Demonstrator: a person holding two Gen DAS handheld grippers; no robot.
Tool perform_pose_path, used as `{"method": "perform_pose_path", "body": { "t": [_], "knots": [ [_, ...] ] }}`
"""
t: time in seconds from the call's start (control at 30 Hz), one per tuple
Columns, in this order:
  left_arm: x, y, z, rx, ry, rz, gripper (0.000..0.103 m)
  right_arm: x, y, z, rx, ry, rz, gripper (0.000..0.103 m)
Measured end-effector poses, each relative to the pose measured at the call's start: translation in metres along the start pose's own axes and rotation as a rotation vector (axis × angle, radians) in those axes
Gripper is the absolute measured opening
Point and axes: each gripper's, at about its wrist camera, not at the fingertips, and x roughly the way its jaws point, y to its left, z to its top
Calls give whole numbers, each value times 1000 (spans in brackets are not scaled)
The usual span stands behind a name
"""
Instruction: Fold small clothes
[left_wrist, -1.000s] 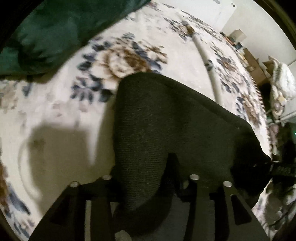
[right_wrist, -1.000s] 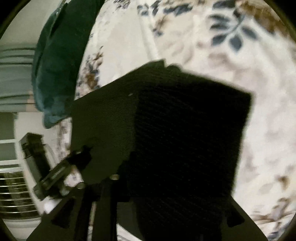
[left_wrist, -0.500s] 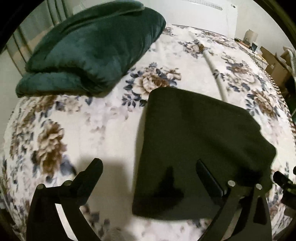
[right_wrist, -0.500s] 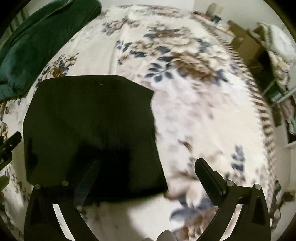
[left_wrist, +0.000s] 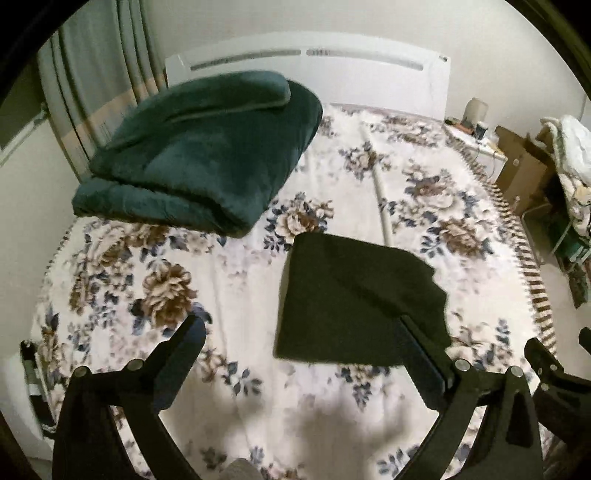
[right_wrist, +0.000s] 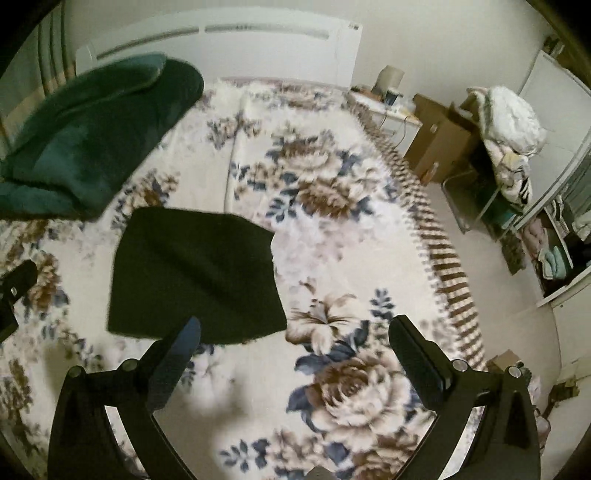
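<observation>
Pulled way back since a second ago — back then clamped on the black cloth, both of them, now let go and lifted well clear of it.

Left wrist view: left gripper (left_wrist: 301, 326) spread wide, nothing between the fingers, hanging above the floral bedspread (left_wrist: 229, 280). Folded black garment (left_wrist: 354, 299) lying flat on the spread, just ahead and a bit to the right, its near right corner partly hidden behind the right finger. Thick dark green blanket (left_wrist: 207, 155) folded up at the far left, near the white headboard (left_wrist: 306, 70). Grey curtain (left_wrist: 99, 74) off to the left. Long pale seam running down the bedspread beyond the garment. Cardboard box (left_wrist: 521, 173) and a pile of white laundry (left_wrist: 572, 147) over on the right side of the room. Bit of the other tool peeking in at the lower right edge.

Right wrist view: right gripper (right_wrist: 295, 328) also wide open and empty — fingers straddling a big brown-and-blue flower in the print. Same black garment (right_wrist: 195, 280) sitting ahead and to the left, its near edge just behind the left fingertip. Green blanket (right_wrist: 92, 140) top left, box (right_wrist: 439, 140) and laundry pile (right_wrist: 509, 122) at right, shelves with folded stuff at the far right.
</observation>
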Motion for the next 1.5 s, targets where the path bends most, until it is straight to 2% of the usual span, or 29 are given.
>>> {"method": "perform_pose_path", "body": {
  "t": [0.3, 0.47, 0.6, 0.8, 1.07, 1.33, 1.5],
  "knots": [
    [-133, 1, -19, 6, -67, -9, 103, -164, -34, -18, 28, -105, 30, 103],
    [-197, 0, -33, 16, -103, -23, 103, -243, -50, -36, 30, -150, 46, 103],
    [-239, 0, -43, 25, -118, -33, 103, -305, -64, -56, 50, -186, 75, 103],
    [-290, -1, -55, 28, -139, -38, 103, -379, -81, -81, 58, -247, 87, 103],
    [-337, -1, -71, 18, -165, -43, 103, -447, -98, -107, 52, -306, 108, 103],
    [-358, 2, -79, 13, -183, -39, 103, -481, -114, -116, 52, -335, 109, 103],
    [-365, 2, -79, 4, -195, -38, 103, -487, -113, -117, 47, -334, 102, 103]
  ]
}}
